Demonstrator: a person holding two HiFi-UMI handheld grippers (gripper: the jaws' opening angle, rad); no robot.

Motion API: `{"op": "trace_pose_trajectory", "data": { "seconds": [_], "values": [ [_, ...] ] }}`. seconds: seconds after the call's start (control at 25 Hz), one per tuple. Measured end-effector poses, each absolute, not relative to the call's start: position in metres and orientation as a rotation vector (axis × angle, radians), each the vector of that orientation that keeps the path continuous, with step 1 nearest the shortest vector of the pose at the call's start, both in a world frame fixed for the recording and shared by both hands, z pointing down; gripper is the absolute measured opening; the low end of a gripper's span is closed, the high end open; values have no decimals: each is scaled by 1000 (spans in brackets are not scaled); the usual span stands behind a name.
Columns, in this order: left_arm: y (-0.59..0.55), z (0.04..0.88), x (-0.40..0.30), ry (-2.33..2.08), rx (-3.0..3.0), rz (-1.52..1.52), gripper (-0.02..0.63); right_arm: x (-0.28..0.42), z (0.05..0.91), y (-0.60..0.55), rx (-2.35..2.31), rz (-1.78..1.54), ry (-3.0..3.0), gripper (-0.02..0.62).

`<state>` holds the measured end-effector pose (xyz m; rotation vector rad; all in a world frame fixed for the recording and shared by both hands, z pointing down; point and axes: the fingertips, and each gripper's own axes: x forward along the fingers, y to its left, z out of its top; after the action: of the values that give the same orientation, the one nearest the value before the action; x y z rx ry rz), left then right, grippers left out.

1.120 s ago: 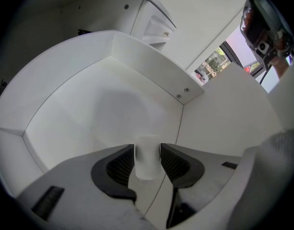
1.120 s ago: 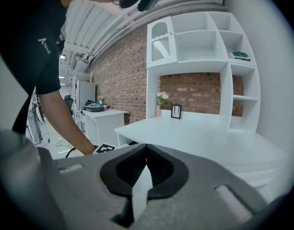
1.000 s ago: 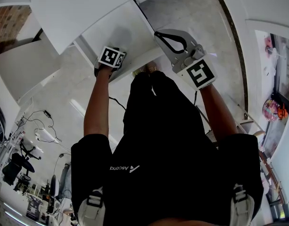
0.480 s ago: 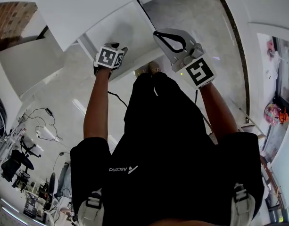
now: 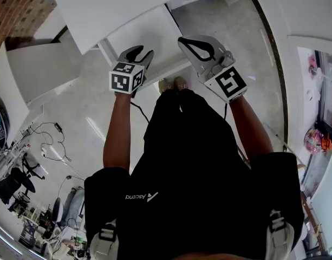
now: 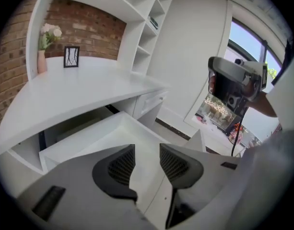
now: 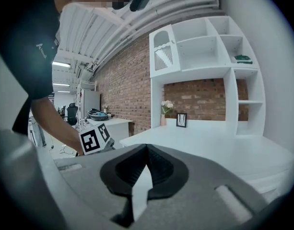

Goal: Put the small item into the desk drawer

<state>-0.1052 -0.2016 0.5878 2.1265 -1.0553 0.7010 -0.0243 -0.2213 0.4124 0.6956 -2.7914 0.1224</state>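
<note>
Only left tongs (image 6: 147, 147) apart, empty.

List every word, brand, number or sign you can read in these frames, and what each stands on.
"Ascend": white print beside a logo on the person's black shirt, upside down in the head view.
The shirt's print in the right gripper view: too small to read.
Marker cubes: square patterns only, no text.
</note>
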Motion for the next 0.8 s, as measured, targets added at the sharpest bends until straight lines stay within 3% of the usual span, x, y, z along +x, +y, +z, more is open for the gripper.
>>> {"op": "trace_pose_trajectory", "data": {
  "seconds": [0.8],
  "values": [
    [-173,368,-85,-1373,2537,55,49,-36,334,-183,684,71,-3000,0]
  ]
}}
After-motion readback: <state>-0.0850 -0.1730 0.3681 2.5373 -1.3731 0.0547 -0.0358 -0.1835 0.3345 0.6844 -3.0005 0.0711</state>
